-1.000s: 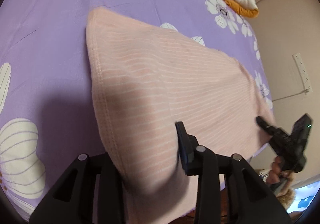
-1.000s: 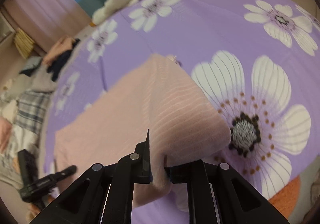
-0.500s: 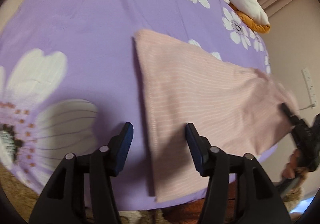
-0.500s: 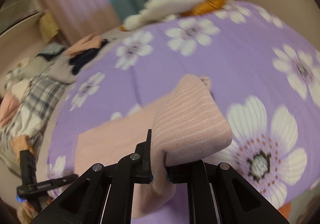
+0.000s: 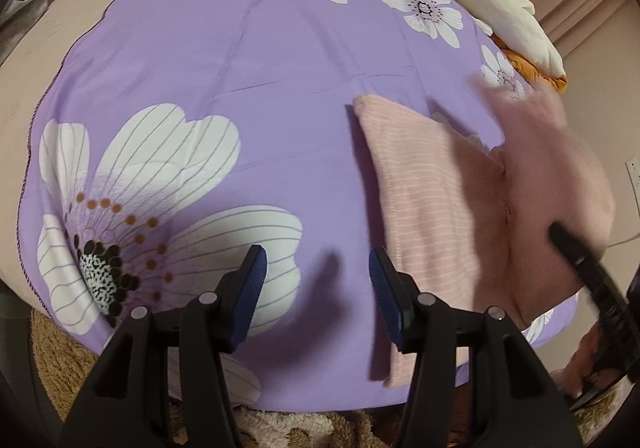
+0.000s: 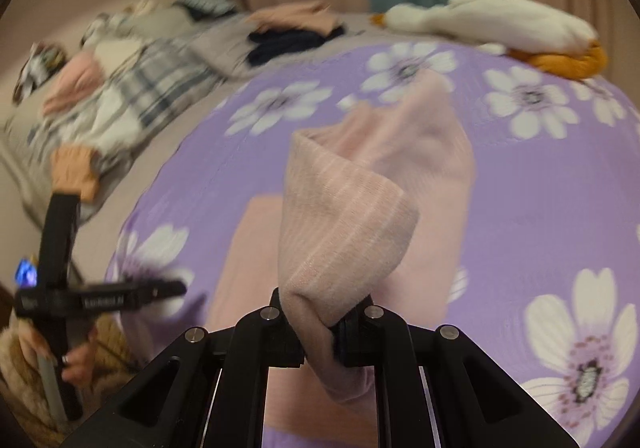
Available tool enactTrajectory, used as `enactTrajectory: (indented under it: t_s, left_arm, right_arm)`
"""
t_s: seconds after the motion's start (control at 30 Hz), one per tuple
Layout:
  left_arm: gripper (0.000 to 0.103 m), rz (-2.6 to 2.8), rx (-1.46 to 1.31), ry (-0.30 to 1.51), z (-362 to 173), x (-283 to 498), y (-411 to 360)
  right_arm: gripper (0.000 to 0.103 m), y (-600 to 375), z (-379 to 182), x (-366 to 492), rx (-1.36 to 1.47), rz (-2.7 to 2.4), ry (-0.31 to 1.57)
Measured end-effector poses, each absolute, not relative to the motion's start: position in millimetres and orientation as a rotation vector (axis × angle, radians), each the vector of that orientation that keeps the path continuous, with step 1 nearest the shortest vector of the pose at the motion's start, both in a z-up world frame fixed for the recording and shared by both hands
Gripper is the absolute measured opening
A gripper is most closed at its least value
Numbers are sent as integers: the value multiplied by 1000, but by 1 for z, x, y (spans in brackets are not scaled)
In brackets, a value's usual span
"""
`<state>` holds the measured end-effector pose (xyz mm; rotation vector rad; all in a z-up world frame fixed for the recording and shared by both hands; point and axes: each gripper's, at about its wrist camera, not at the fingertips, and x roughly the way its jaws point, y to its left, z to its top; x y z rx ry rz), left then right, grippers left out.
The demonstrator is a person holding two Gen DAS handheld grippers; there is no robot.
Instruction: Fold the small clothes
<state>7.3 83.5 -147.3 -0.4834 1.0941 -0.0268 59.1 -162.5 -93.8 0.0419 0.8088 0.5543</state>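
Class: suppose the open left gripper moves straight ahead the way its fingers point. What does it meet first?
Probably the purple sheet: bare sheet fills the gap ahead of the left gripper. The pink garment lies just beside the right-hand finger, so it might brush that; depth is unclear.

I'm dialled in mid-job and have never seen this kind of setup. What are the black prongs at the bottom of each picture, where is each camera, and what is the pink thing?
There is no robot arm: a person carries a two-finger clamp in each hand, each with a wide-angle camera looking along its fingers. The prongs are those fingers.

One picture is from the left gripper. Its blue-padded fingers stand apart, holding nothing, above a purple flowered bedspread. The other is from the right gripper, shut on a fold of the pink striped garment and lifting it. The rest of the garment lies flat on the bedspread.

Each camera also catches the other gripper at its picture's edge. A white plush toy and a pile of other clothes lie further back.
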Motion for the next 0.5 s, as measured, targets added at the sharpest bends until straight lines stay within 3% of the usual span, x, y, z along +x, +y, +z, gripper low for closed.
enactTrajectory:
  t_s: [0.23,0.37,0.4,0.47,0.5]
  left_arm:
    - [53,-38,-493,1094,-145,4,85]
    - [53,-77,-513,1083,-138,7,81]
    - [53,-97,-516,1076,-134,8,78]
    - [55,-141,-527,1065,-128,11,74]
    - [58,-175,-536,1054,-123,13,70]
  right_arm:
    - [13,-136,-145,59,-14,578,988]
    - [13,-143,-145,58,22,582,1005]
    - [16,-146,-141,57,31,594,1018]
    - [32,-153,-136,54,57,602,1045]
    - [45,-158,-131,51,80,598,1045]
